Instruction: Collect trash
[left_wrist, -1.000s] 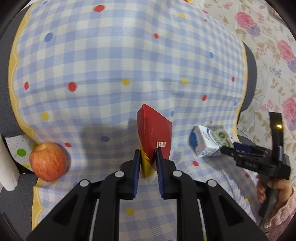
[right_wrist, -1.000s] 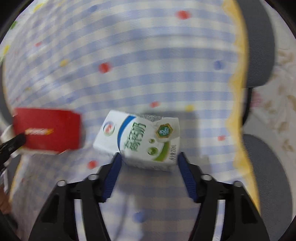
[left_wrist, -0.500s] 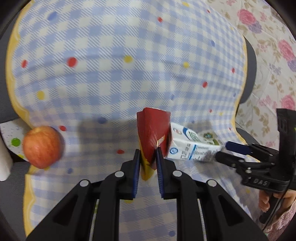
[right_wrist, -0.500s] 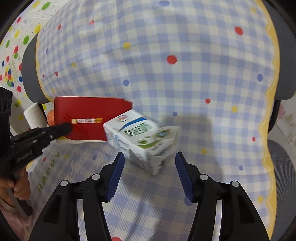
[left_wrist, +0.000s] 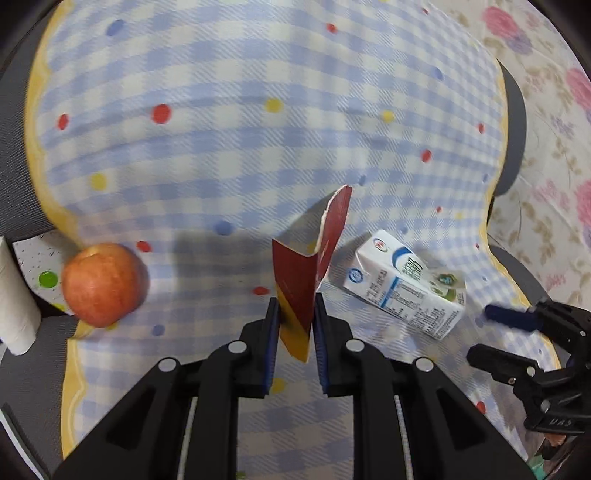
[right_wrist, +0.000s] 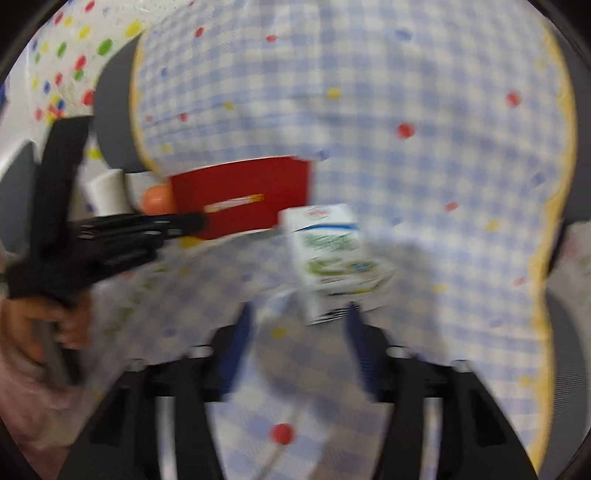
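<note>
My left gripper (left_wrist: 294, 314) is shut on a red cardboard packet (left_wrist: 303, 280) with a torn flap, held upright above the blue checked cloth (left_wrist: 221, 147). The packet also shows in the right wrist view (right_wrist: 243, 195), with the left gripper (right_wrist: 192, 223) at its left end. A white milk carton (left_wrist: 406, 288) lies on its side just right of the packet. In the blurred right wrist view the carton (right_wrist: 332, 254) lies just ahead of my open right gripper (right_wrist: 299, 317), apart from both fingers. The right gripper (left_wrist: 487, 336) shows at the left wrist view's right edge.
A red apple (left_wrist: 101, 282) sits at the cloth's left edge, also seen behind the packet (right_wrist: 157, 197). A white paper roll (left_wrist: 14, 299) stands left of it. Grey chair seats (left_wrist: 513, 122) ring the cloth. A flowered fabric (left_wrist: 546, 74) lies far right.
The right gripper has opened and drawn back; the milk carton it held now lies free on the cloth beside the packet. The left gripper still holds the red packet.
</note>
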